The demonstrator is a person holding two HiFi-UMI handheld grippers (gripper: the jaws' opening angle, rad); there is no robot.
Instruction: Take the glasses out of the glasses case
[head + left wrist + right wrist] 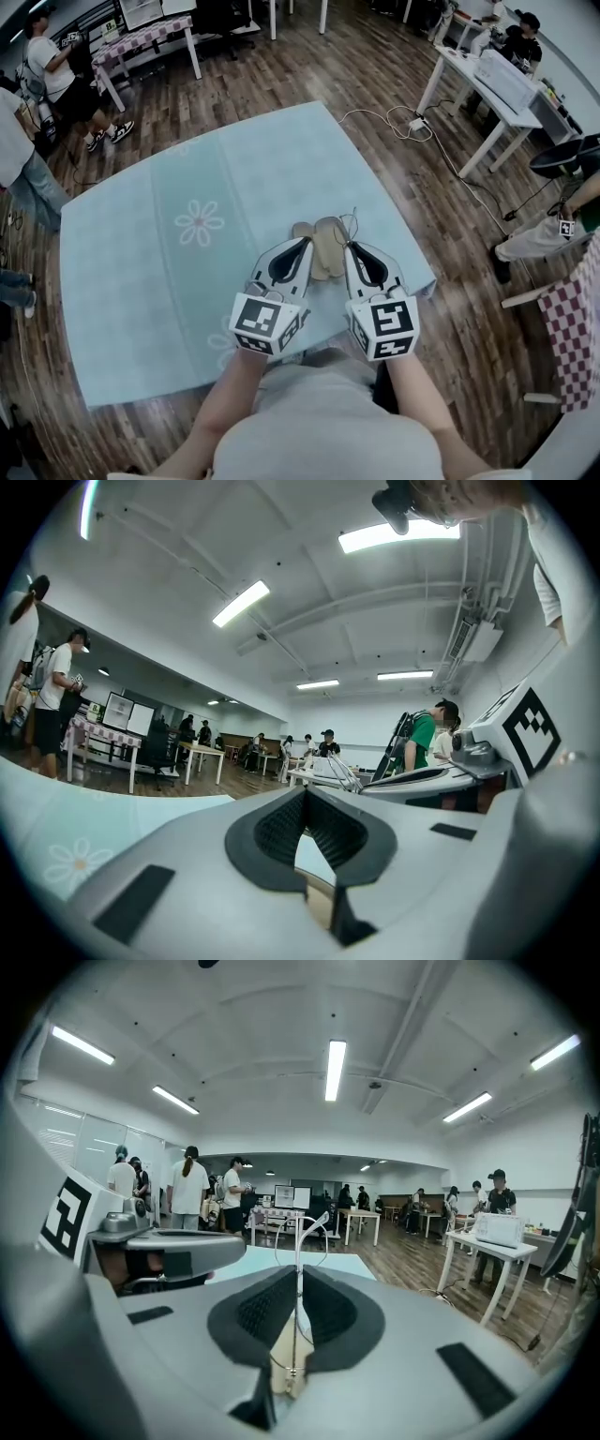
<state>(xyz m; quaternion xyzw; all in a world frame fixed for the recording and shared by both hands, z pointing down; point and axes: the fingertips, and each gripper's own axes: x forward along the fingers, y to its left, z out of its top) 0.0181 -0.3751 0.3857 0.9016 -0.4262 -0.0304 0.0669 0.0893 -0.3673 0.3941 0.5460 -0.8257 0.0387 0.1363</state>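
Right gripper (298, 1283) on glasses (299, 1230); clear in its view alone

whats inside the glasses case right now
Only tan surface shows in the glasses case; no glasses lie in the visible part. The thin wire glasses are pinched in the right hand-held gripper. The case's near end is covered by that gripper and the left hand-held gripper.

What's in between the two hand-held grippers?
The beige glasses case, seen in the head view, is between the left hand-held gripper and the right hand-held gripper, which pinches the wire glasses.
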